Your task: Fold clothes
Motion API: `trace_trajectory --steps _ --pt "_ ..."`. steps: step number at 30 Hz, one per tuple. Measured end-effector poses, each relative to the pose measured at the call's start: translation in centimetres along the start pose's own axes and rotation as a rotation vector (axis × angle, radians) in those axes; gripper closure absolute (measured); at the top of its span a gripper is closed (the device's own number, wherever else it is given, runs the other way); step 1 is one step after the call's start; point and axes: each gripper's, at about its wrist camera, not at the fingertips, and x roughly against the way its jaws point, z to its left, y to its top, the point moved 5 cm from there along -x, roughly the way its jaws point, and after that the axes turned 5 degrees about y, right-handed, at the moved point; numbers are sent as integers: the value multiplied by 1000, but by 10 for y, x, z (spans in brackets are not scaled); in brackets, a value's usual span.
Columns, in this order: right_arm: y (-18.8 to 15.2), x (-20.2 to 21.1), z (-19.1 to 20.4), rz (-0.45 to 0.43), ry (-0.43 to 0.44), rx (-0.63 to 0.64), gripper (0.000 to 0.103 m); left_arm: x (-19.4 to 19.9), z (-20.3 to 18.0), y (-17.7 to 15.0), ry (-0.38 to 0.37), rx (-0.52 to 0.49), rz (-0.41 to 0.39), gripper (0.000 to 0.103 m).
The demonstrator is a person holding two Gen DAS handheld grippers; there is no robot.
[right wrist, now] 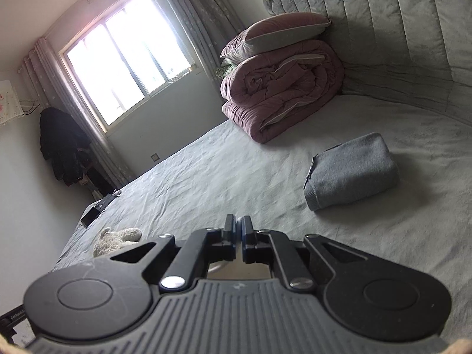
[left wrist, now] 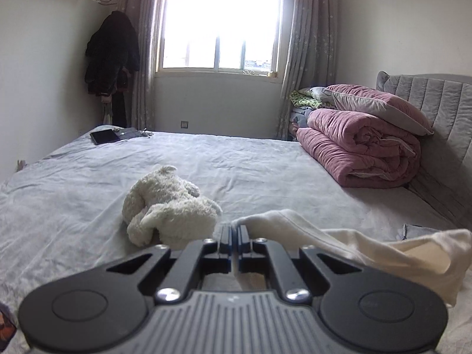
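Left fingers (left wrist: pixel 234 230) pinching cream garment (left wrist: pixel 354 247), right fingers (right wrist: pixel 238 224) closed

Blown-out window (left wrist: pixel 219 20) backlights the dim room; fisheye edges curve.

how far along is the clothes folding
Done: a grey sweater lies folded on the bed. In hand: the left gripper is shut on a cream garment, not yet folded. The right gripper is shut; its hold isn't visible.
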Motion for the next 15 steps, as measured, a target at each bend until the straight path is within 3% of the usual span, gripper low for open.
trace_trajectory --steps 7,15 --pt "1 -58 -16 23 -58 24 98 -76 -19 3 31 -100 43 100" --pt "-24 -126 -23 78 -72 122 98 -157 -18 -31 48 -70 149 99"
